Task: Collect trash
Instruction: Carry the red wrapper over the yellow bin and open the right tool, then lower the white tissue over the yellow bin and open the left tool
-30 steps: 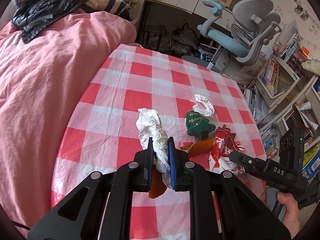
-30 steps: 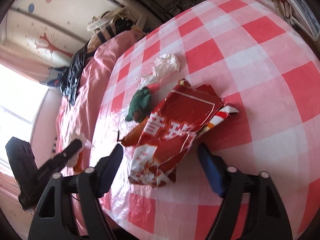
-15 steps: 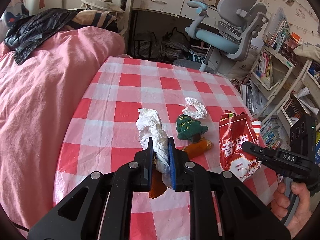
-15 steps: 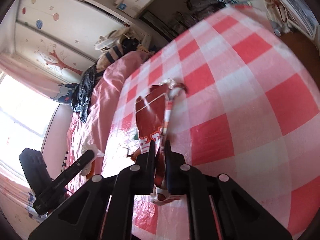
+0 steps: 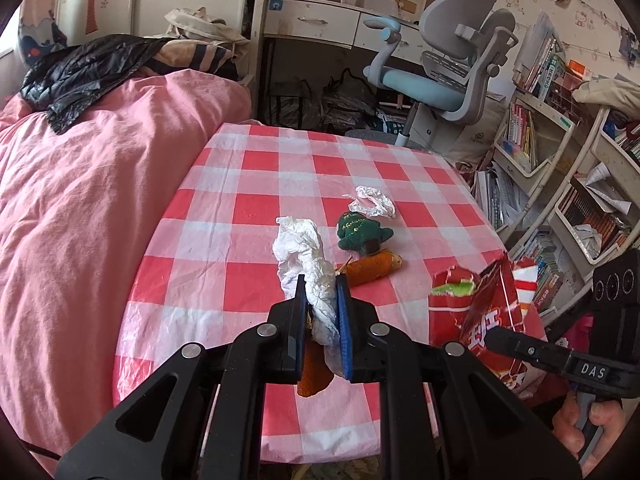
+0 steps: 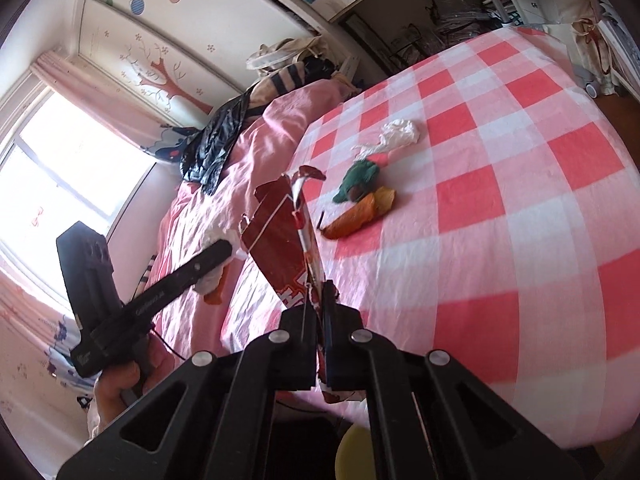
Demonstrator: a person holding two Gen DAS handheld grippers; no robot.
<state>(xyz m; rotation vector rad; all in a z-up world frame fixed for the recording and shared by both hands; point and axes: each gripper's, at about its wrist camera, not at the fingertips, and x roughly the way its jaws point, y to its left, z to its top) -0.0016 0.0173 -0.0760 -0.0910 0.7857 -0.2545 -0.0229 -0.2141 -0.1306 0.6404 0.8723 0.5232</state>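
Note:
My left gripper (image 5: 321, 292) is shut on a crumpled white tissue (image 5: 304, 256), with an orange scrap (image 5: 314, 376) hanging below it, above the table's near edge. My right gripper (image 6: 318, 296) is shut on a red snack wrapper (image 6: 286, 228) and holds it lifted off the table; the wrapper also shows in the left wrist view (image 5: 480, 308). On the red-and-white checked tablecloth (image 5: 280, 184) lie a crumpled white plastic scrap (image 5: 372, 200), a green plush toy (image 5: 360, 232) and an orange carrot-like toy (image 5: 372, 266).
A pink-covered bed (image 5: 80, 200) lies left of the table. A grey-blue office chair (image 5: 448, 76) and a desk stand behind it. Bookshelves (image 5: 560, 184) stand at the right. A yellow object (image 6: 352, 452) shows below the table edge.
My right gripper closed on the red wrapper and lifted it off the table toward the near edge. My left gripper rose and drew back with the tissue held.

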